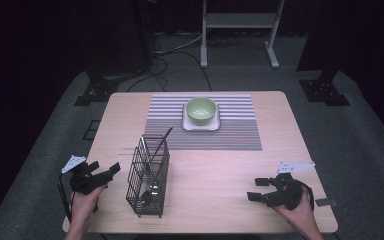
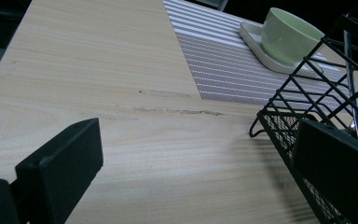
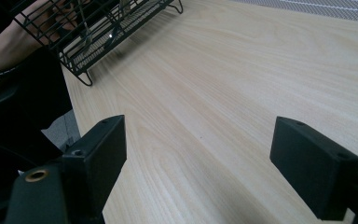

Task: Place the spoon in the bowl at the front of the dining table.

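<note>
Flanking the wire caddy (image 1: pixel 148 176), both grippers (image 1: pixel 102 172) (image 1: pixel 258 189) rest fingers spread, near table (image 1: pixel 220 175) edges.

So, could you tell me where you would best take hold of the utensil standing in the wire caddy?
Grip the thin handle where it pokes above the rim of the wire caddy, coming from above. It leans toward the far right corner and only that stretch stands free of the wires. The left gripper sits nearest, open; tilt its jaws to match the lean.

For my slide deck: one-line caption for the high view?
Open left gripper and right gripper flank a wire utensil basket; green bowl beyond.
</note>
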Demonstrator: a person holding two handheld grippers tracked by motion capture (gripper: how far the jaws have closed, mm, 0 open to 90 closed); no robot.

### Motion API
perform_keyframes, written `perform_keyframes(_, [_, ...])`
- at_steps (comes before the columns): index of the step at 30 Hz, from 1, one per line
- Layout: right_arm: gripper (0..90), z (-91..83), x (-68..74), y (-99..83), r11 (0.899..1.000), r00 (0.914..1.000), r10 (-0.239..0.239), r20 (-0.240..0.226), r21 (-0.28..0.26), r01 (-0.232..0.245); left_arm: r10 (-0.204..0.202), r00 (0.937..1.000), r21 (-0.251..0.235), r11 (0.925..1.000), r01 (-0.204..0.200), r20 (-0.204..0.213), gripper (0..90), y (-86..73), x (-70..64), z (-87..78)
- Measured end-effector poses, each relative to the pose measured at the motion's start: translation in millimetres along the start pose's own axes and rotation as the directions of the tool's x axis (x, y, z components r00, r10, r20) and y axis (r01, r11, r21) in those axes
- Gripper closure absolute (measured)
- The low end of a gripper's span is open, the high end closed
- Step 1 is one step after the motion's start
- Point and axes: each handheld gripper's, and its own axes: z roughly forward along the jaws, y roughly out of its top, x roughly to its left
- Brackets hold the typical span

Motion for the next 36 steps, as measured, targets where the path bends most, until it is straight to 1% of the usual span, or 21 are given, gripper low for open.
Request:
perform_keyframes(4, [17.4, 1.2, 1.2, 1.9, 1.0, 0.9999, -0.007, -0.008, 0.0, 0.007, 0.006, 1.0, 0.007, 1.0, -0.006, 0.0, 1.0, -0.7, -0.8, 1.1])
perform_keyframes(7, [17.6, 3.2, 5.4, 3.8, 1.0, 0.9996, -0.025, -0.009, 0.005, 0.025, 0.001, 1.0, 0.001, 1.0, -0.001, -0.001, 1.0, -0.1, -1.3, 0.9])
perform_keyframes(12, [17.6, 5.1, 9.0, 5.4, 1.0, 0.9994, -0.029, -0.019, 0.01, 0.029, -0.001, 1.0, -0.001, 1.0, 0.001, 0.001, 1.0, -0.7, -0.6, 0.3])
perform_keyframes(14, [17.6, 7.0, 10.9, 7.0, 0.999, 0.9991, -0.03, -0.03, 0.013, 0.03, -0.004, 1.0, -0.002, 1.0, 0.004, 0.001, 1.0, -1.0, -0.1, 0.2])
perform_keyframes(18, [17.6, 9.1, 13.1, 9.5, 0.999, 0.9987, -0.038, -0.034, 0.022, 0.039, -0.001, 1.0, 0.001, 1.0, 0.001, 0.001, 1.0, -0.2, -0.6, 0.9])
perform_keyframes(19, [17.6, 10.4, 14.7, 12.0, 0.999, 0.9982, -0.044, -0.041, 0.025, 0.045, -0.001, 1.0, -0.001, 1.0, 0.001, 0.001, 1.0, -0.1, -1.1, 1.0])
perform_keyframes(22, [17.6, 11.7, 15.7, 15.2, 0.999, 0.9976, -0.044, -0.053, 0.026, 0.045, 0.001, 1.0, -0.002, 1.0, -0.001, 0.002, 1.0, -0.3, -1.6, 0.8])
perform_keyframes(23, [17.7, 12.6, 16.9, 18.8, 0.999, 0.9968, -0.041, -0.068, 0.021, 0.042, 0.0, 1.0, 0.001, 1.0, 0.0, 0.002, 1.0, -0.6, -1.4, 1.0])
perform_keyframes(25, [17.6, 13.1, 17.3, 21.7, 0.999, 0.996, -0.037, -0.082, 0.017, 0.039, -0.003, 1.0, -0.001, 1.0, 0.003, 0.0, 1.0, -0.2, -1.3, 1.1])
perform_keyframes(32, [17.6, 16.7, 20.7, 28.9, 0.999, 0.9949, -0.041, -0.092, 0.031, 0.044, -0.002, 1.0, -0.001, 1.0, 0.002, 0.002, 1.0, -0.1, -1.5, 1.1])
perform_keyframes(36, [17.6, 19.4, 22.3, 33.6, 0.999, 0.9929, -0.036, -0.114, 0.033, 0.04, -0.004, 1.0, -0.002, 1.0, 0.004, 0.001, 1.0, -0.1, -0.8, 0.6])
